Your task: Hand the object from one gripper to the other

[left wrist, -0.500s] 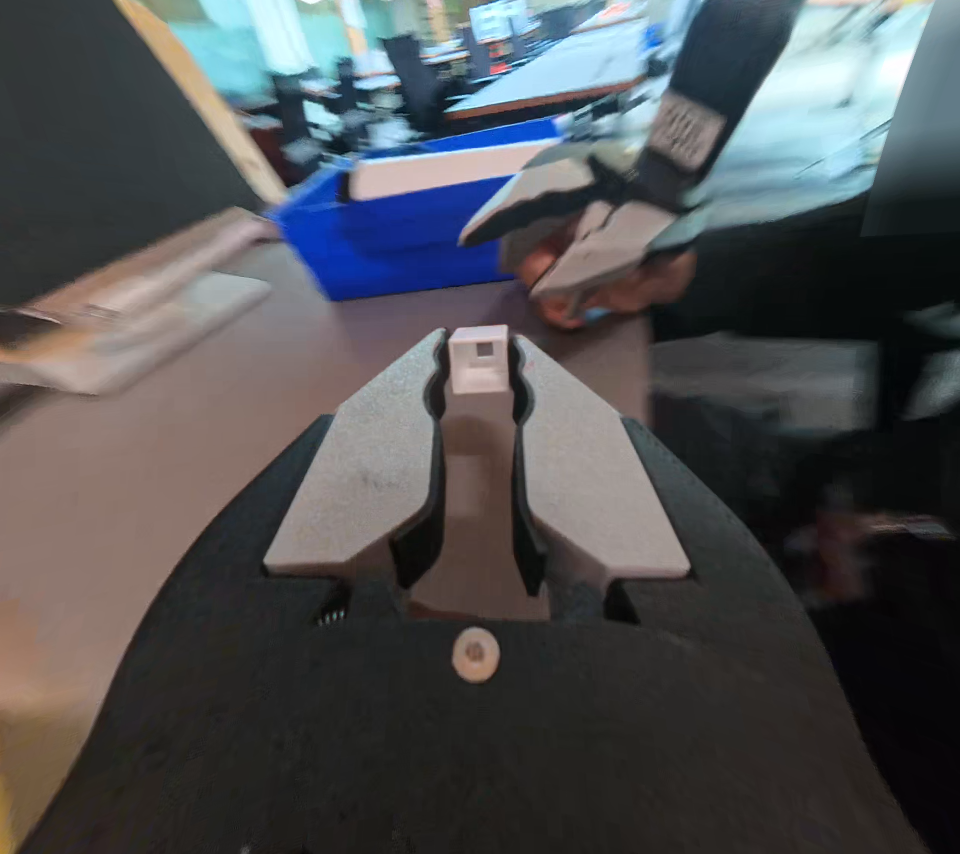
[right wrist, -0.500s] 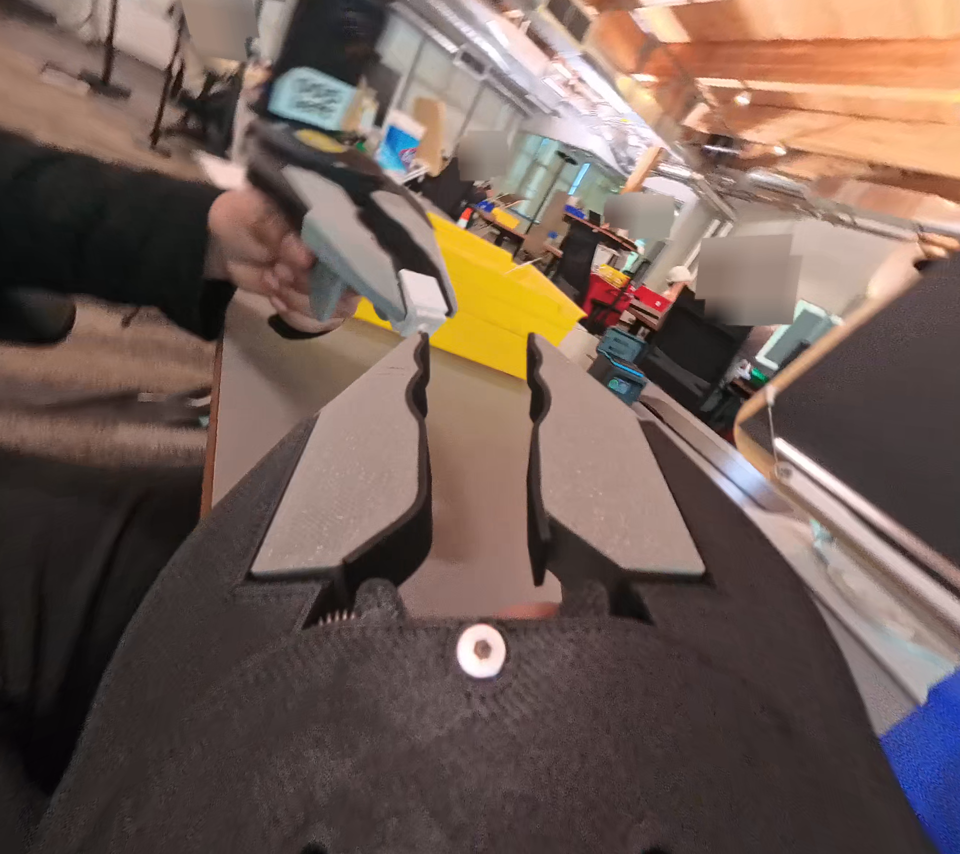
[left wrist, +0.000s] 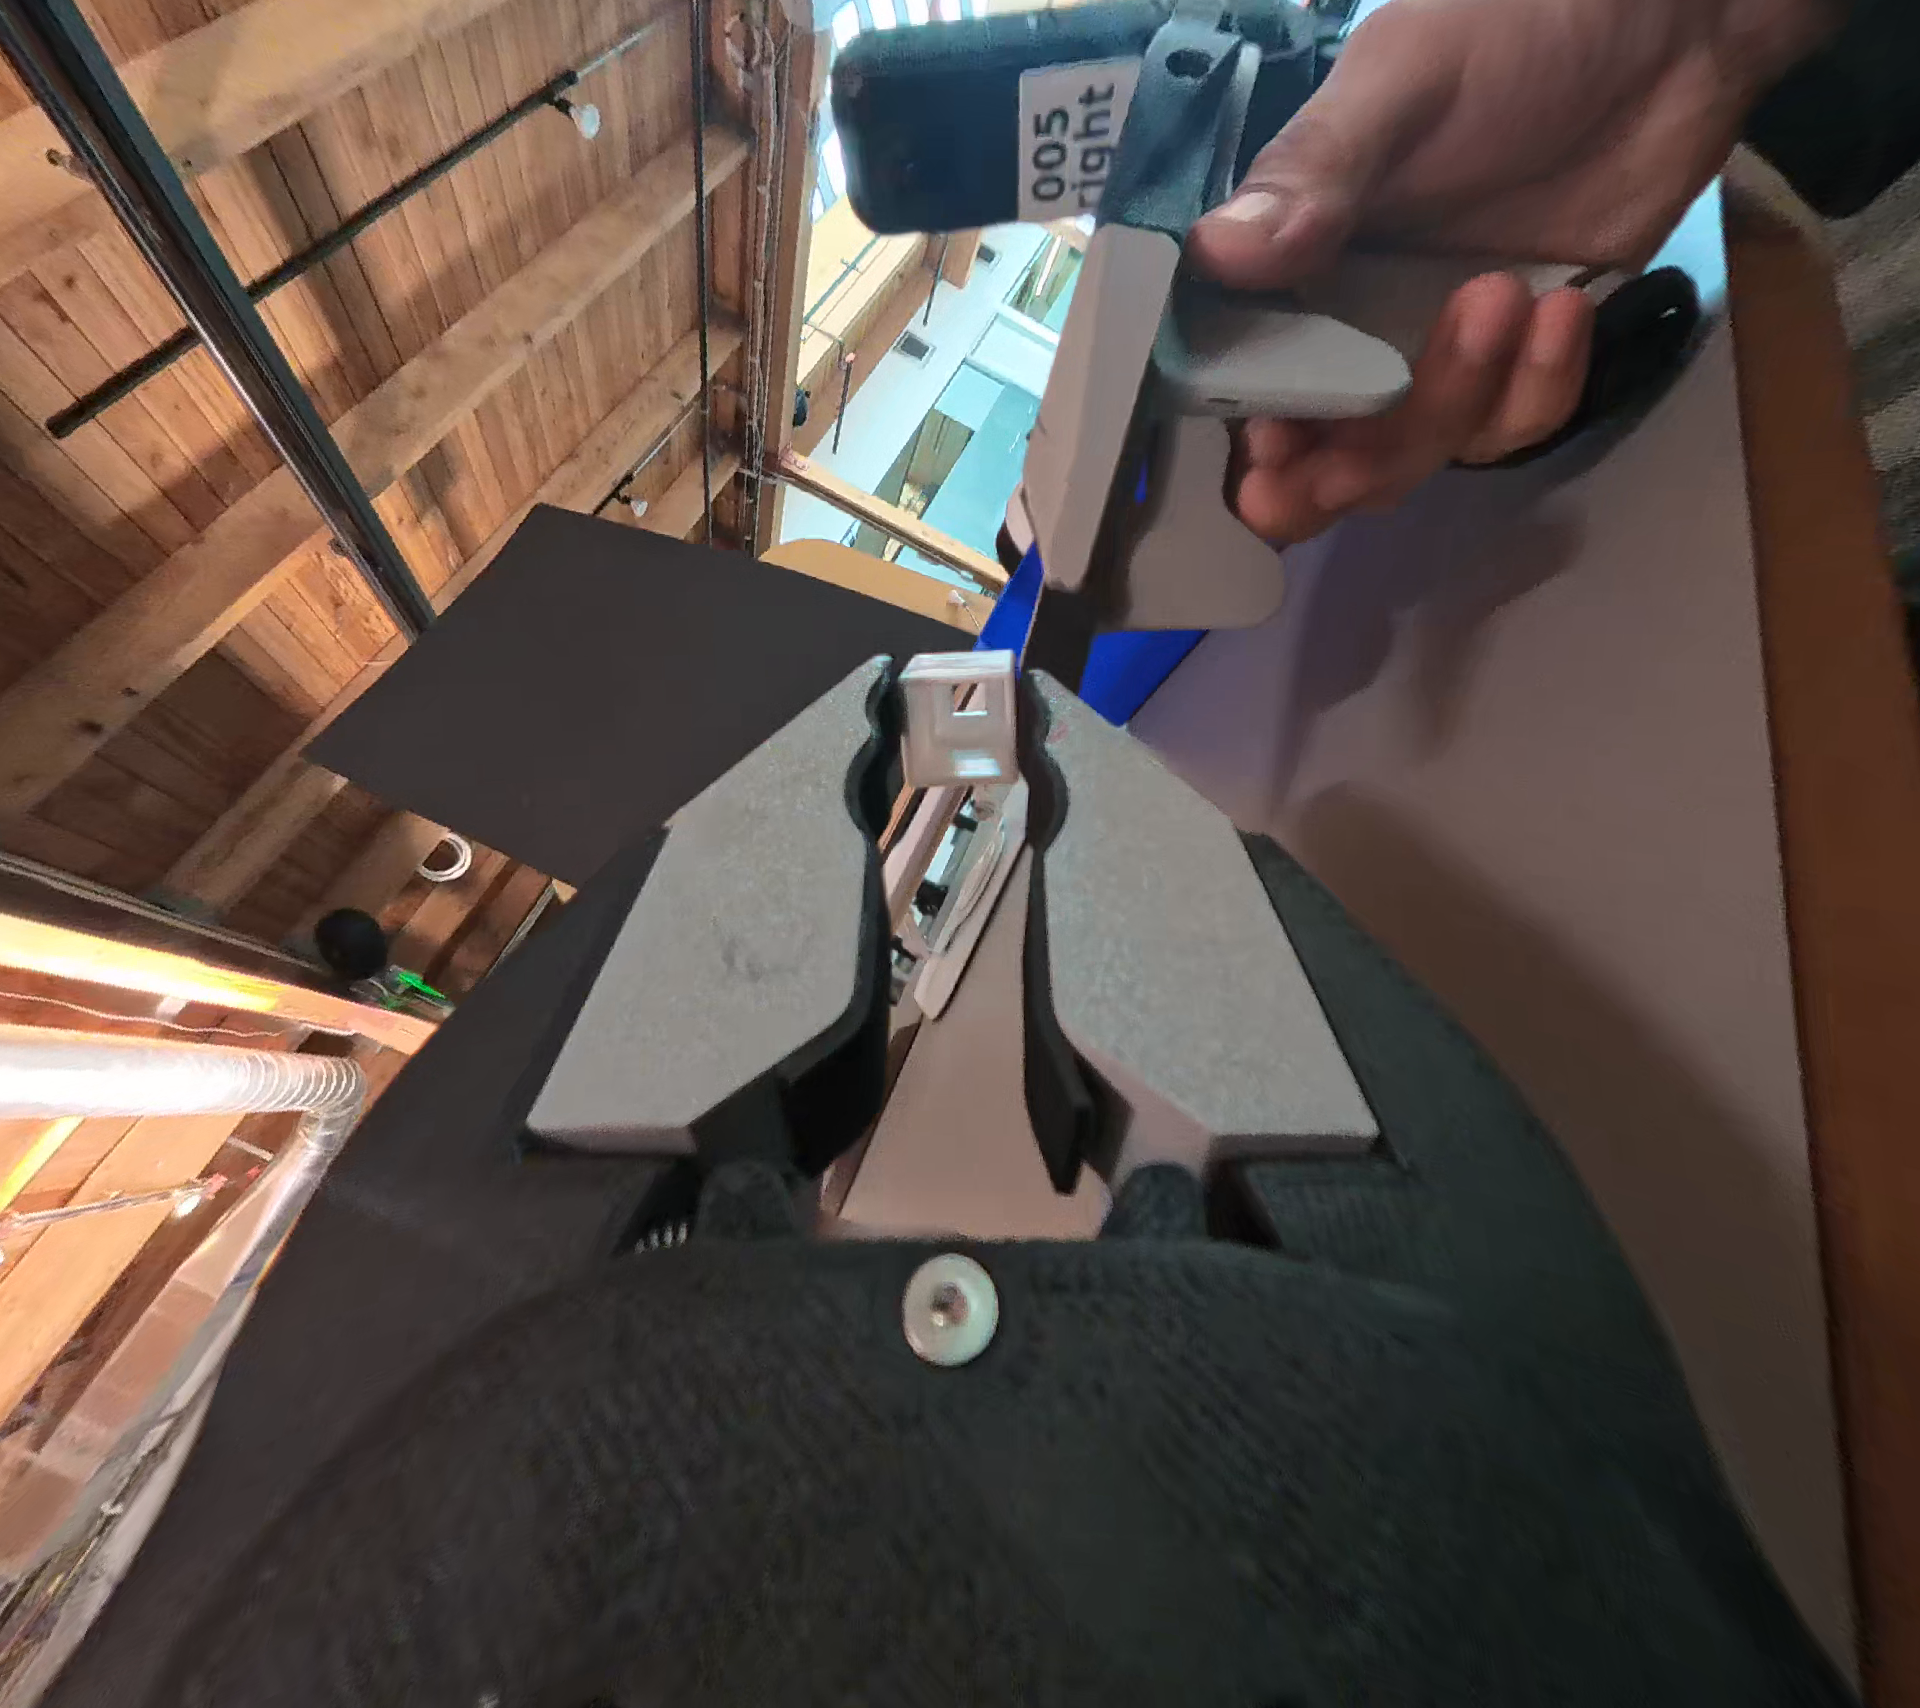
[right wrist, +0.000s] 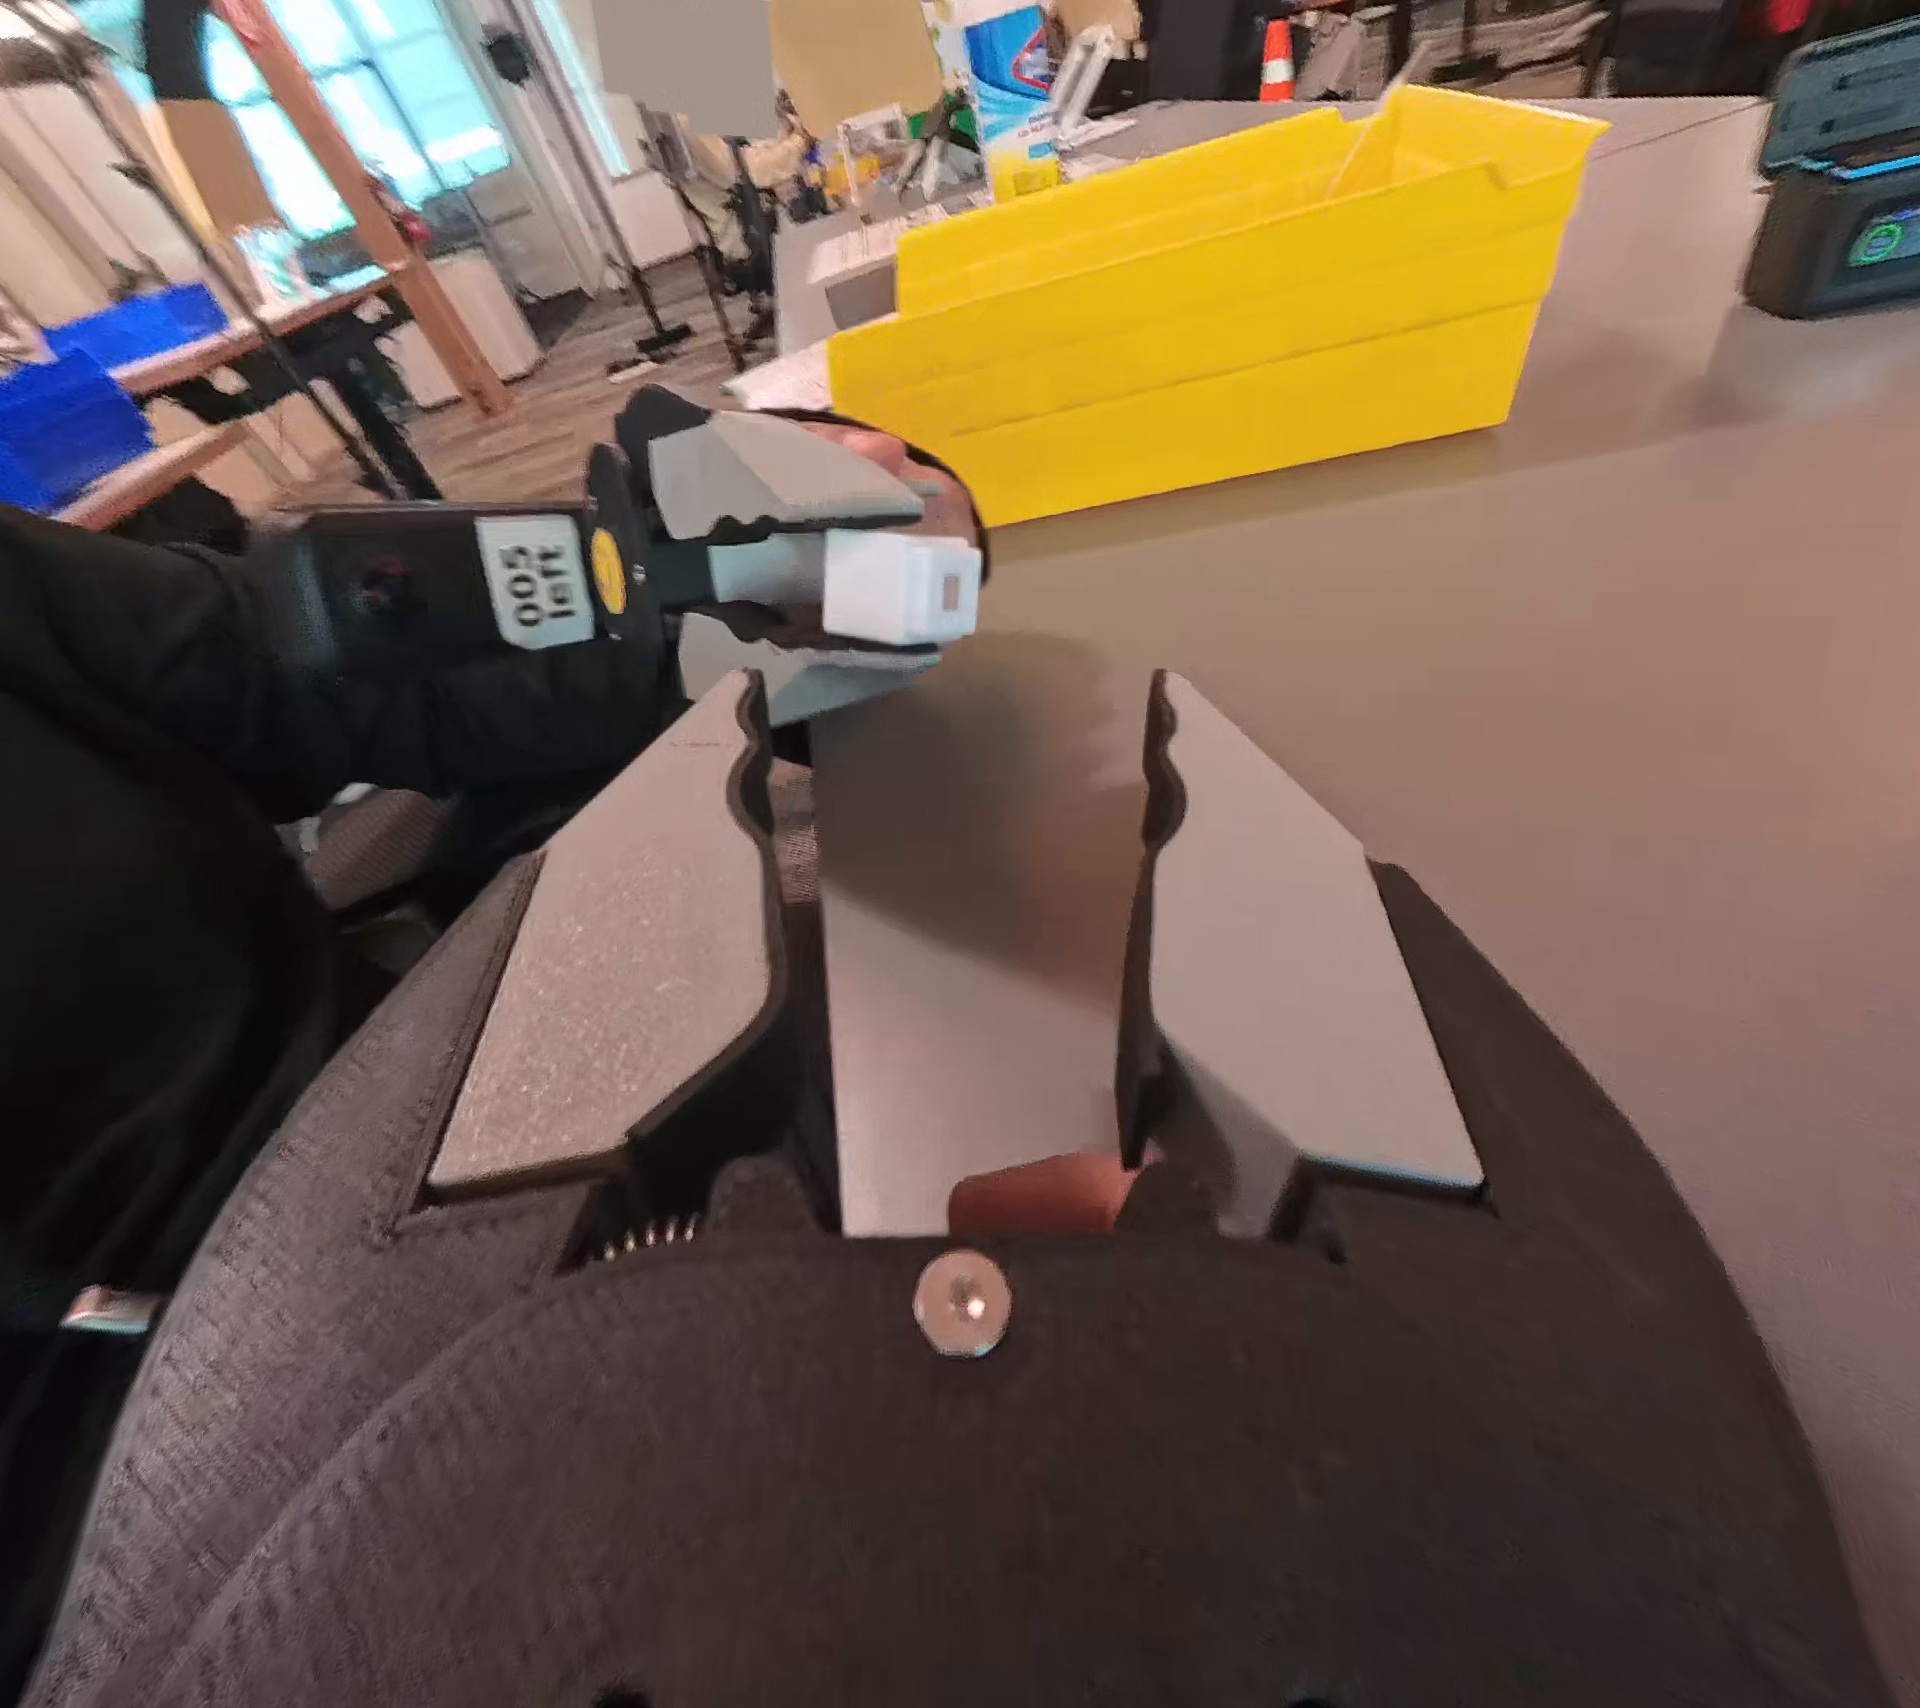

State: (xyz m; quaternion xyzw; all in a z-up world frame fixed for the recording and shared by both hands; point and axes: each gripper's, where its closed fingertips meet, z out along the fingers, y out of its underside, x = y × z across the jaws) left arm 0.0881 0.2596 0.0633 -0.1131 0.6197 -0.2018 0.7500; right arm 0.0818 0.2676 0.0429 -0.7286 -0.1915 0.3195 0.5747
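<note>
Your left hand-held gripper is clamped on a small white block, pinching it right at the fingertips so the block's end, with its square recess, pokes out past them. In the right wrist view the same block sits between the left hand-held gripper's grey fingers, held sideways above the bench and clear of its surface.

Your right hand-held gripper stands wide, with nothing between its fingers, only bare bench showing through the gap. The block hangs just beyond and slightly left of its left fingertip, near but not yet between the fingers. From the left wrist view, that right hand-held gripper comes in from above the block, its tips close to it, and your hand wraps its handle with the fingers on the trigger.

A yellow bin rests on the bench farther back, well apart from both hand-held grippers. A dark case stands on the bench to the bin's right. A blue bin shows partly behind the right hand-held gripper in the left wrist view.
</note>
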